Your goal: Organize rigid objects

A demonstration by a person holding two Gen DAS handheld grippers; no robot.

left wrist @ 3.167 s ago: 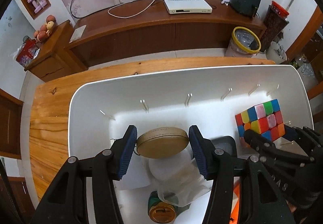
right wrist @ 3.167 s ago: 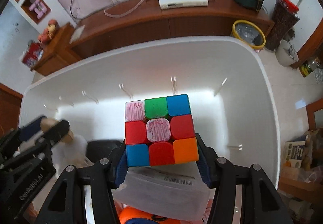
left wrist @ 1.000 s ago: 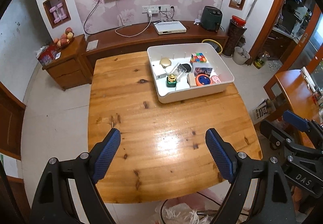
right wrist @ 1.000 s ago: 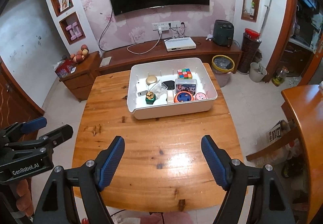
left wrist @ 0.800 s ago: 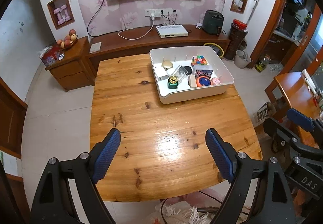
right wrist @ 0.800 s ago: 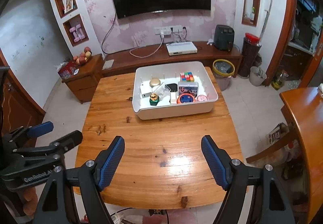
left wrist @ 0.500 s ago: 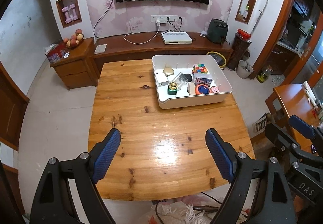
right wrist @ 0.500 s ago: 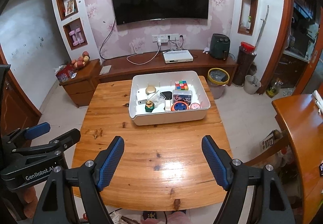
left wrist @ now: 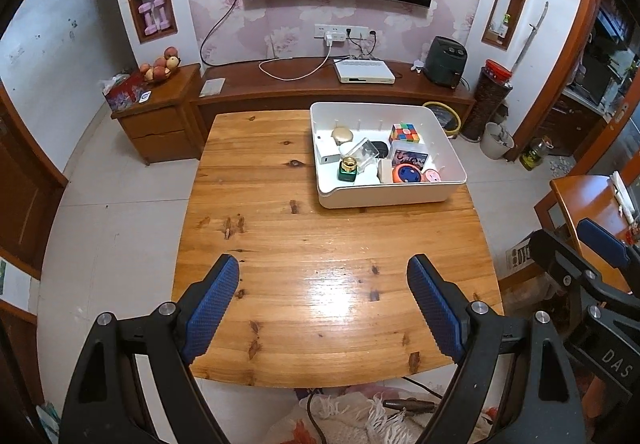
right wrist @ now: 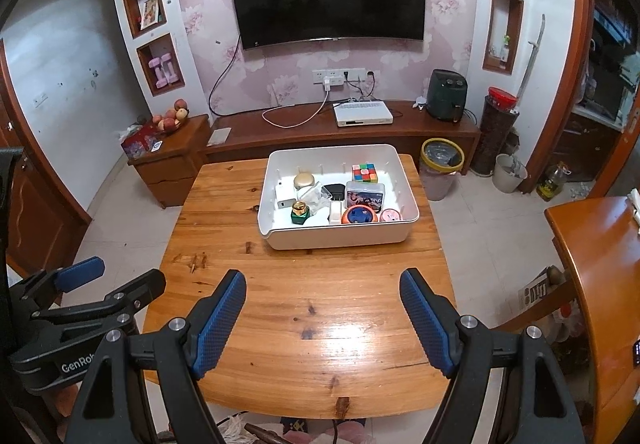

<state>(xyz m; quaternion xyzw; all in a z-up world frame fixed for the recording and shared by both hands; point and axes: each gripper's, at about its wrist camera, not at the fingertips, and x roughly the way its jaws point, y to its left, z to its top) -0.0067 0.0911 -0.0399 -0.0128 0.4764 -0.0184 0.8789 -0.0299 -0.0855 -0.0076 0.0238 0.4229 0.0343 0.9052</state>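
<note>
A white bin [left wrist: 454,167] [right wrist: 404,172] stands at the far right of the wooden table [left wrist: 280,256] [right wrist: 288,292]. It holds a colour cube [left wrist: 405,133] [right wrist: 365,172], a round tan case [left wrist: 341,134] [right wrist: 303,180], a green gold-capped bottle [left wrist: 347,168] [right wrist: 299,213], an orange disc [left wrist: 407,174] [right wrist: 359,214] and several other small items. My left gripper [left wrist: 323,306] is open and empty, high over the table's near edge. My right gripper [right wrist: 323,314] is open and empty, likewise far back from the bin.
A TV console [right wrist: 344,132] with a white set-top box [right wrist: 363,113] lies behind the table. A yellow-rimmed waste bin [right wrist: 441,160] stands at the far right corner. A second wooden table [right wrist: 600,284] is at the right. A side cabinet [right wrist: 172,164] carries fruit.
Both grippers released the tan case and the cube into the bin, opened, and pulled far back and up. Over the last second they keep rising away from the table.
</note>
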